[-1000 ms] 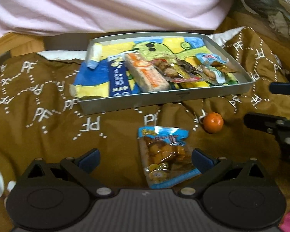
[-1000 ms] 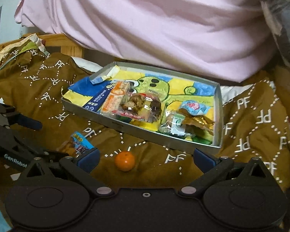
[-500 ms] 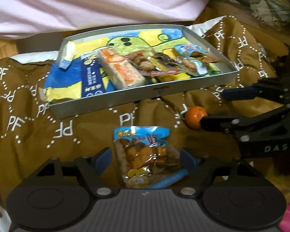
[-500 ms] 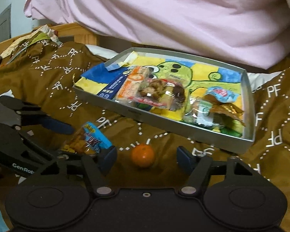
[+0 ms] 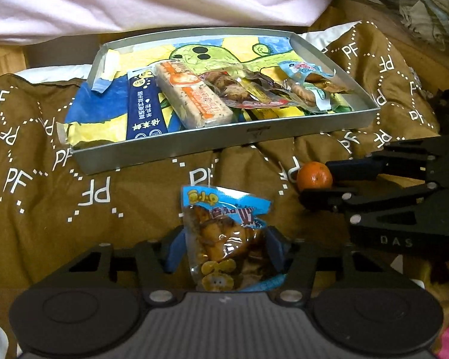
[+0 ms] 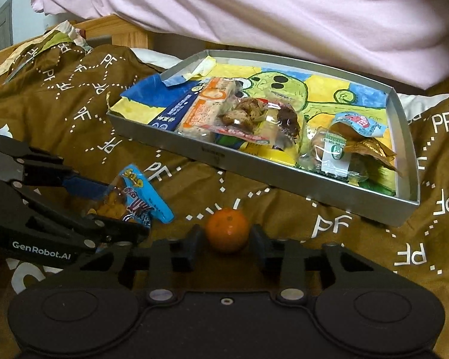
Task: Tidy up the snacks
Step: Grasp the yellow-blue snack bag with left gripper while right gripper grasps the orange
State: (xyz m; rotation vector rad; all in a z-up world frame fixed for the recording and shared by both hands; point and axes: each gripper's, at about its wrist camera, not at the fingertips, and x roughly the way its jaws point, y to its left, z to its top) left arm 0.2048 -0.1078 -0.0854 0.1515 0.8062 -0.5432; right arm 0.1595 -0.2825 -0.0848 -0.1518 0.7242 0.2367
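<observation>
A clear snack bag with a blue top (image 5: 224, 233) lies on the brown blanket in front of the metal tray (image 5: 224, 146). My left gripper (image 5: 226, 251) is shut on the bag's lower half, one blue pad on each side. A small orange (image 6: 227, 229) sits on the blanket to the bag's right, and my right gripper (image 6: 226, 248) is shut on it. In the left wrist view the right gripper (image 5: 329, 182) pinches the orange (image 5: 314, 176) at its tips. The tray (image 6: 194, 149) holds a blue stick pack (image 5: 145, 110), an orange cracker pack (image 5: 194, 95) and several wrapped snacks.
A brown blanket printed with PF (image 5: 98, 194) covers the surface in soft folds. Pink bedding (image 6: 284, 15) rises right behind the tray. A wooden bed frame (image 6: 128, 30) shows at the back left. Crumpled items (image 5: 419, 9) lie at the far right.
Both grippers went from wide open to shut. The left closed around the snack bag. The right moved forward to the orange and closed on it.
</observation>
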